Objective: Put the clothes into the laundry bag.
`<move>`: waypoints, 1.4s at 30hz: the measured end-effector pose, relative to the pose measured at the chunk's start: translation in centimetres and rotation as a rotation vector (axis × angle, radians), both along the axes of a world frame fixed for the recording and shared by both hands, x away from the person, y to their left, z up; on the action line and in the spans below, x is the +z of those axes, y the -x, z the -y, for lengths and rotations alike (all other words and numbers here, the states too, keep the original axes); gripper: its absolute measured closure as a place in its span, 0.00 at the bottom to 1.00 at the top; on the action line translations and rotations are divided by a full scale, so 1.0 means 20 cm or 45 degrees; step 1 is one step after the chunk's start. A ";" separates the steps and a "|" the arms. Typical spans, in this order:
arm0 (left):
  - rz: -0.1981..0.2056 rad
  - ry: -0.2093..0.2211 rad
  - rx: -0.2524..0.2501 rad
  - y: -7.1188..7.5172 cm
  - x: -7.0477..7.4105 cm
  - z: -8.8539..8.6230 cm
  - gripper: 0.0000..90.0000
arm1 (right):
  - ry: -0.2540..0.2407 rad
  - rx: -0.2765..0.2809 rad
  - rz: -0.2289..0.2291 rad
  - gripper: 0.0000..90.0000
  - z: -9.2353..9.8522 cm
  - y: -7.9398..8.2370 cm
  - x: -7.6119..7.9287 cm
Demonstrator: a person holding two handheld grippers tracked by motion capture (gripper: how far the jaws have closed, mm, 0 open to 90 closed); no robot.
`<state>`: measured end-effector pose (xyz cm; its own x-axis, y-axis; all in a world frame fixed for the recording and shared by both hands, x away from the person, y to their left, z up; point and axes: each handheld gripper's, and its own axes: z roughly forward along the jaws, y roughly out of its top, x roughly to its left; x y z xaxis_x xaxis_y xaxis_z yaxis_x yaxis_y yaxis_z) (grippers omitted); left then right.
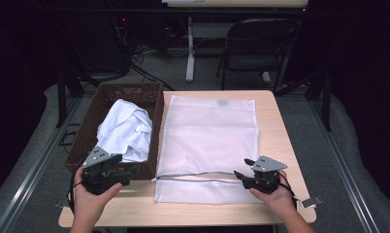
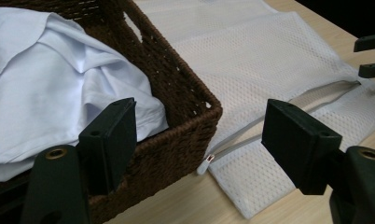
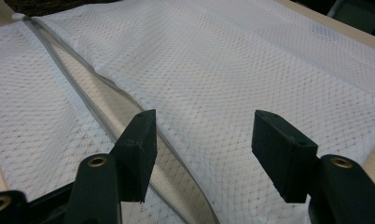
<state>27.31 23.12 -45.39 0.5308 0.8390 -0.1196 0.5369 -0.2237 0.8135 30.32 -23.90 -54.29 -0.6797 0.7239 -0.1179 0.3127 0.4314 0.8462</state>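
Table [image 1: 275, 121] of pale wood, with brown wicker basket [image 1: 105, 94] at left and white mesh bag [image 1: 207, 141] laid flat just beside it at right; basket wall touching or nearly touching bag's left edge. White cloth [image 1: 125, 131] crumpled inside basket, heaped toward near end, spilling against near wall. Bag's zipper [image 1: 198, 178] running across near end, opened along most of its length, with a dark gap between upper and lower mesh; pull [image 2: 208, 162] seen at left end, just off basket's near corner. Left gripper [image 1: 130, 171] held in left hand [image 1: 89, 196] at basket's near corner, pointing right toward bag; jaws apart, nothing between them, near corner of basket and cloth seen beyond them in left gripper view. Right gripper [image 1: 242, 169] held in right hand [image 1: 275, 194] at bag's near right, pointing left along zipper line; jaws spread wide, nothing clamped, standing above upper lip of bag opening in right gripper view; contact with mesh cannot be told. Grippers well apart, zipper opening between them. Black chair [image 1: 258, 46] and white table leg [image 1: 190, 48] on floor beyond table.
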 end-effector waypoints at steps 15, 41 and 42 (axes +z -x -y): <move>-0.061 -0.009 0.043 -0.12 0.00 -0.04 0.30 | -0.006 -0.016 0.006 0.44 0.01 0.00 0.00; -0.190 -0.141 0.141 -0.60 0.17 -0.06 0.30 | 0.002 -0.011 -0.013 0.43 0.00 0.00 -0.01; -0.191 -0.152 0.147 -0.61 0.17 -0.06 0.30 | 0.001 -0.010 -0.013 0.43 0.00 -0.01 -0.01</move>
<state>39.56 24.25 -41.91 0.4144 0.9060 -0.0859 0.6775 -0.2441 0.6938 30.43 -24.00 -54.54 -0.6749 0.7293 -0.1120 0.3247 0.4298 0.8425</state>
